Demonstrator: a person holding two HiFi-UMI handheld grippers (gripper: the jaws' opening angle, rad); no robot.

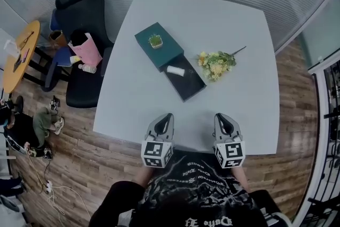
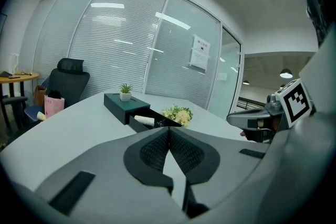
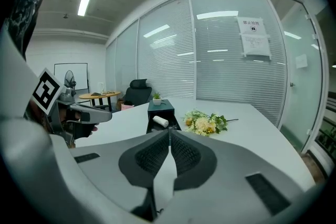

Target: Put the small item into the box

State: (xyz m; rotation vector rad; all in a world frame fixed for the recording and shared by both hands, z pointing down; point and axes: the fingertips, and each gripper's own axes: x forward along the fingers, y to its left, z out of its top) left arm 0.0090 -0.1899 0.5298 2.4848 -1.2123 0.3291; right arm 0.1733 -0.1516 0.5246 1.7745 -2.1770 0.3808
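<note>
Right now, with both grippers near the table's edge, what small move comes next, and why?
Probably ease the right gripper forward to the near end of the drawer and push it in. The white roll already lies in that drawer, pulled out of the green box. Both this gripper and the left gripper are shut and empty.

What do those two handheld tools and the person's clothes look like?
The left gripper and right gripper are pale grey shells with black textured pads; each carries a cube of black-and-white square markers. The shirt is black with white print.
</note>
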